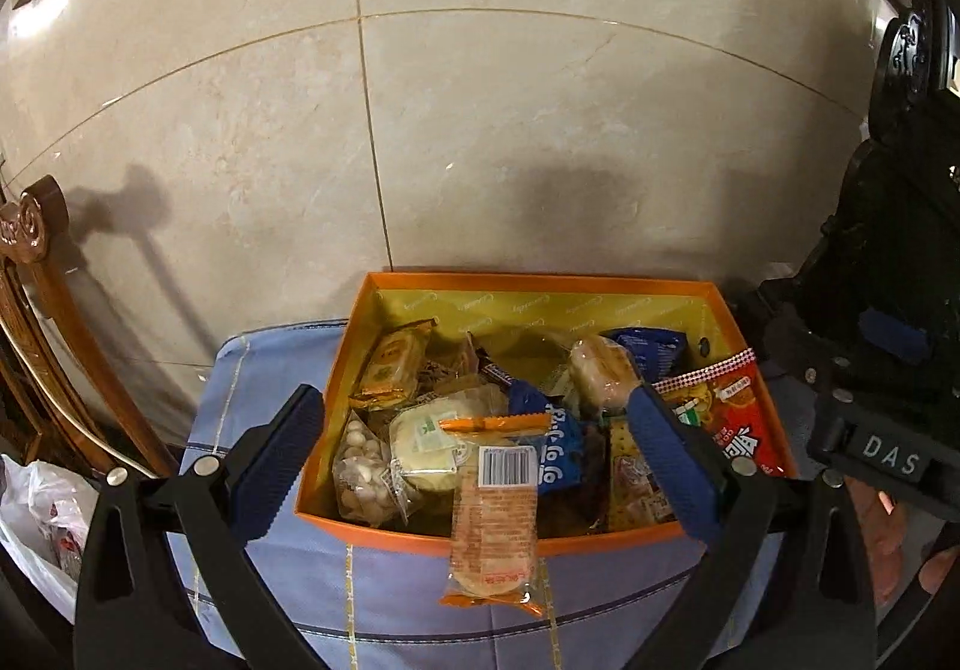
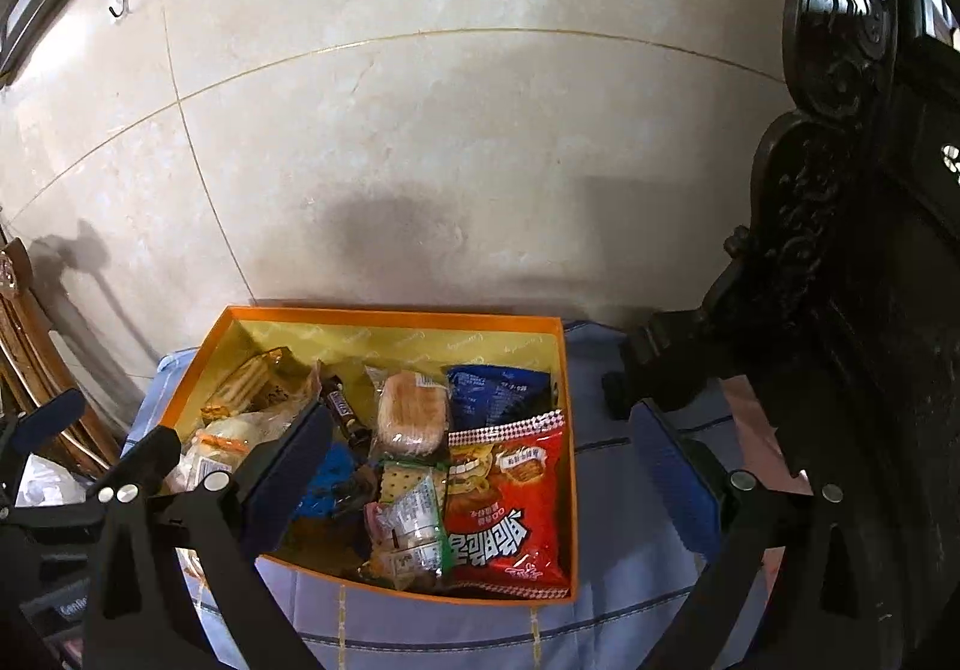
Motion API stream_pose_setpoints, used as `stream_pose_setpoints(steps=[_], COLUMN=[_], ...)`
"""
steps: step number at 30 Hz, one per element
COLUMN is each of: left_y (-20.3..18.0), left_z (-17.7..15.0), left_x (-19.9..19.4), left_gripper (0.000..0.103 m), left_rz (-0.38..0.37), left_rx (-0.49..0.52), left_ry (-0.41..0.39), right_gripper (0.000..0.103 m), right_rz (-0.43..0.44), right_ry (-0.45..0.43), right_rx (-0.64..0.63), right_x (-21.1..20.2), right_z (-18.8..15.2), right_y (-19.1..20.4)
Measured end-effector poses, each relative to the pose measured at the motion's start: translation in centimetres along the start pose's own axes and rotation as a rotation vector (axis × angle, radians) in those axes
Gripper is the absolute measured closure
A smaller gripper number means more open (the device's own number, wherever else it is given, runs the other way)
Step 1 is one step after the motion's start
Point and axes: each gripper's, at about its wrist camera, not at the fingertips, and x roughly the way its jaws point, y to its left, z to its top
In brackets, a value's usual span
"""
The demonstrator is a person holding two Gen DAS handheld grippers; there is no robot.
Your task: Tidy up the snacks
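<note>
Left wrist view: my left gripper (image 1: 474, 451) stands fully spread, gripping nothing — a cracker packet (image 1: 493, 514) lies draped over the near rim of the orange box (image 1: 540, 283). Right gripper (image 2: 480, 481) likewise wide and empty, above the red snack bag (image 2: 510, 514) inside that box.

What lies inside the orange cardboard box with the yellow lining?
The orange cardboard box holds a red crisp bag, blue bag, wrapped bun and chocolate bar, among other snacks. The box floor and lower packets are covered.
</note>
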Motion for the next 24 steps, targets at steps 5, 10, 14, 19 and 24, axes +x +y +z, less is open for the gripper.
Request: stream_pose_setpoints(steps=[5, 10, 14, 19, 24], left_y=[-0.1, 0.6, 1.1, 1.1, 0.8], left_z=[0.1, 0.2, 0.3, 0.5, 0.3], left_x=[0.0, 0.1, 0.0, 0.0, -0.7], left_gripper=[0.004, 0.004, 0.004, 0.004, 0.004], left_rz=[0.029, 0.039, 0.051, 0.051, 0.016], left_rx=[0.021, -0.002, -0.005, 0.0, -0.016], left_ry=[-0.005, 0.002, 0.003, 0.0, -0.045], right_gripper=[0.004, 0.004, 0.004, 0.004, 0.004], right_rz=[-0.001, 0.031, 0.038, 0.019, 0.0], right_ry=[0.007, 0.031, 0.047, 0.037, 0.043], right_rx=[0.0, -0.011, -0.005, 0.002, 0.007], right_x=[0.2, 0.6, 0.9, 0.6, 0.4], right_z=[-0.1, -0.6, -0.8, -0.5, -0.6], right_y=[0.0, 0.5, 0.6, 0.2, -0.4])
